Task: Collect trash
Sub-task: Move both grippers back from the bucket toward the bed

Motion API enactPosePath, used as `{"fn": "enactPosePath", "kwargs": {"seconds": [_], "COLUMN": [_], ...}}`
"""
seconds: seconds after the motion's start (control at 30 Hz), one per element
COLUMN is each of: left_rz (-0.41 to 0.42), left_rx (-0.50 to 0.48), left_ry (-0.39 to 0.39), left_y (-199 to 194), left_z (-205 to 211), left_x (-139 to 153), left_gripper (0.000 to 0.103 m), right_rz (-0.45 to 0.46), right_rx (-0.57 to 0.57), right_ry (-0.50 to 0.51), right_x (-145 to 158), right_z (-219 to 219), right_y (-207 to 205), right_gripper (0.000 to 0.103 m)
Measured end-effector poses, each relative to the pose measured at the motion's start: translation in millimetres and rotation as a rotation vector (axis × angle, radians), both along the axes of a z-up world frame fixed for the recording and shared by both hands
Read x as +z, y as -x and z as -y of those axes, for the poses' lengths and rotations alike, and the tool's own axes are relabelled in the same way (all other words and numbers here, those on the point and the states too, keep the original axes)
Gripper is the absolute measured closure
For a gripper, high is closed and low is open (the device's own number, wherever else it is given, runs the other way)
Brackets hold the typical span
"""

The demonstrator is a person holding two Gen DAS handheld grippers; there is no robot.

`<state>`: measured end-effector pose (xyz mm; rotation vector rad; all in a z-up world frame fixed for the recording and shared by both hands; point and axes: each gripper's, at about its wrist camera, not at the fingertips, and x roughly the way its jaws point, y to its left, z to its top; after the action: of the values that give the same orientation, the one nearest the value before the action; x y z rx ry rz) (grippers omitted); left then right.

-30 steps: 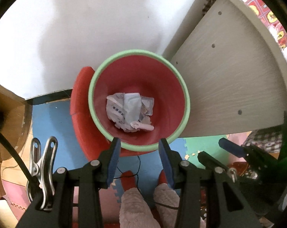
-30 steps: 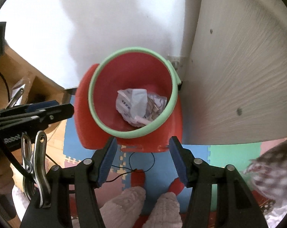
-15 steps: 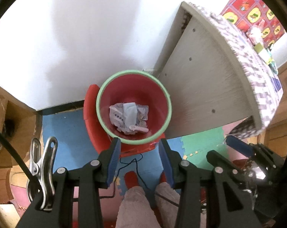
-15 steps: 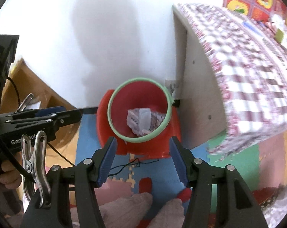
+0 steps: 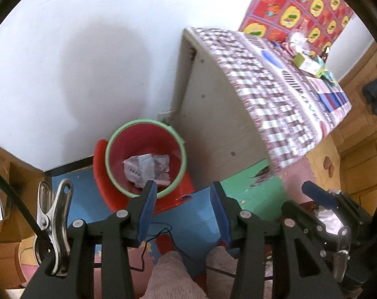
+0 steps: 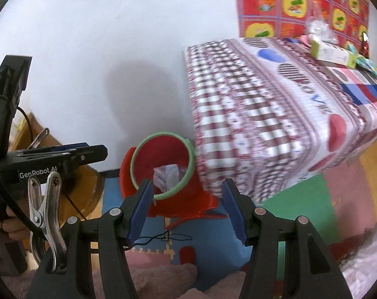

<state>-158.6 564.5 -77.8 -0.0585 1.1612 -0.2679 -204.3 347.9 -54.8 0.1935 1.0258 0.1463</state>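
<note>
A red bin with a green rim (image 5: 138,139) stands on the floor against the white wall, with crumpled paper trash (image 5: 146,168) lying in its bottom. My left gripper (image 5: 183,185) hangs high above and just in front of the bin. Its jaws are opening and nothing is between them. In the right wrist view the same bin (image 6: 161,147) and the paper (image 6: 167,174) lie below my right gripper (image 6: 187,182), which is open and empty. Each gripper shows at the edge of the other's view.
A table under a checked cloth (image 5: 275,94) stands right of the bin, with a green box (image 5: 308,63) and small items on top. A cardboard box (image 5: 4,174) sits at the left. Coloured foam mats, a black string (image 5: 161,234) and a person's fuzzy slippers (image 5: 173,274) are below.
Both grippers have risen and drawn back from the bin, which now looks smaller. The tabletop with its cloth has come into view. The left jaws stand slightly wider.
</note>
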Motion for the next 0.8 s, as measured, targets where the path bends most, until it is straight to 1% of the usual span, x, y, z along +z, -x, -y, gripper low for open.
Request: {"fn": "enactPosePath", "kwargs": {"seconds": [0.1,0.17,0.27,0.37,0.7,0.8], "left_rz": [0.018,0.028,0.029,0.027,0.067,0.079], "left_rx": [-0.021,-0.034,-0.041,-0.052,-0.057,-0.060], "left_ry": [0.000,-0.001,0.011,0.019,0.035,0.045], "left_y": [3.0,4.6,6.0,7.5,3.1,0.2], "left_z": [20.3,37.6,61.9,90.4,184.3,212.8], "left_x": [11.4,18.6,25.2,31.5,53.5,59.0], "left_gripper": [0.056,0.056,0.056,0.056,0.056,0.056], "right_rz": [0.003,0.009,0.024,0.039,0.112,0.118], "right_rx": [-0.016,-0.021,-0.023,-0.031,-0.042,-0.046], "right_ry": [-0.019,-0.008,-0.003,-0.007,0.026,0.029], "right_x": [8.4,13.8,21.5,30.5,52.3,56.4], "right_z": [26.1,42.4,65.3,97.1,194.8,220.6], "right_y": [4.6,10.3,15.3,20.5,21.3,20.3], "right_gripper": [0.045,0.045,0.045,0.045,0.045,0.045]}}
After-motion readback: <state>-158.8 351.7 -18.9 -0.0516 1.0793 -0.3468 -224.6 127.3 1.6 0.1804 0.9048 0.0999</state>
